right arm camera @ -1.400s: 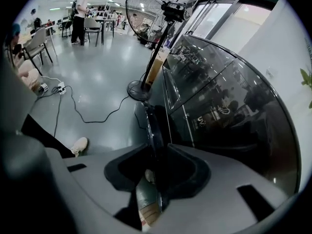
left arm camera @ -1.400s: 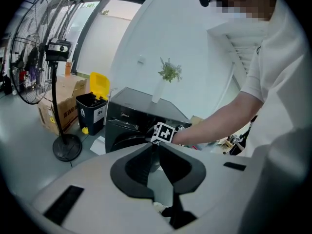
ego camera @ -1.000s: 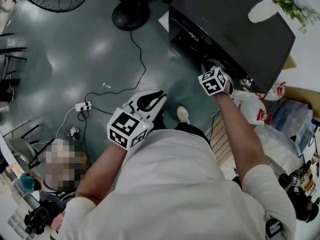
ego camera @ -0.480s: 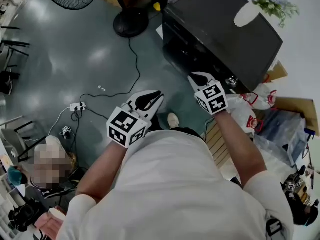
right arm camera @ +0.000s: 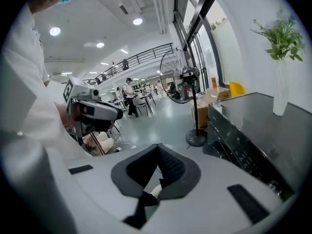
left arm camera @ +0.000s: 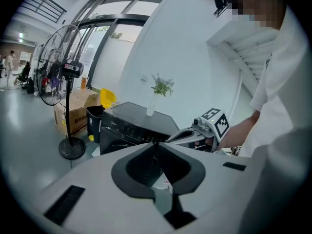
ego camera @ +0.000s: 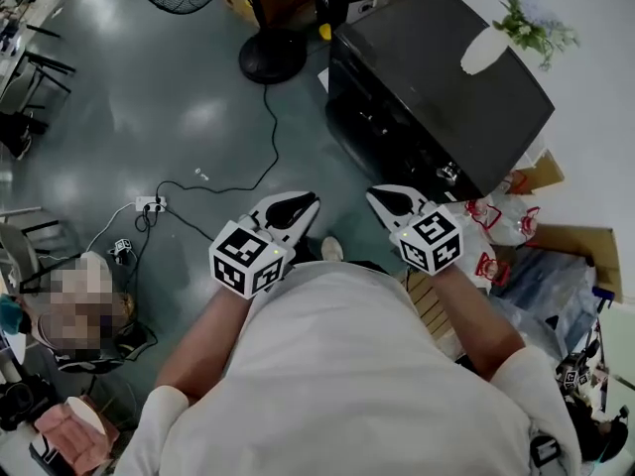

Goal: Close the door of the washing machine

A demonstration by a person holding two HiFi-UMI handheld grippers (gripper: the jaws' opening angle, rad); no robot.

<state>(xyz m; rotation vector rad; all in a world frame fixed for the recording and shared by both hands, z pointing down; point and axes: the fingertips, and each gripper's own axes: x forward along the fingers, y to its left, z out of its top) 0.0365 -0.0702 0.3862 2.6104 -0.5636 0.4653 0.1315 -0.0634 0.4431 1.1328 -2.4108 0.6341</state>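
The black washing machine [ego camera: 437,77] stands ahead on the right, its dark front [left arm camera: 122,130] flat, with no door seen standing out. A white vase with a green plant [ego camera: 486,48] stands on its top. My right gripper [ego camera: 382,198] hangs in the air short of the machine's front corner. Its jaws have just been closing and are shut with nothing between them [right arm camera: 157,145]. My left gripper [ego camera: 298,204] is beside it over the floor, shut and empty [left arm camera: 157,144]. Neither gripper touches the machine.
A standing fan's round base [ego camera: 273,56] sits left of the machine, and its cable runs to a power strip [ego camera: 149,204] on the floor. Plastic bags [ego camera: 506,216] and a cardboard box lie to the machine's right. A person [ego camera: 79,305] is at the lower left.
My right gripper has drawn back from the machine's front toward my body and risen. The left gripper has drifted slightly forward. The head view has tilted to show more of the machine's top.
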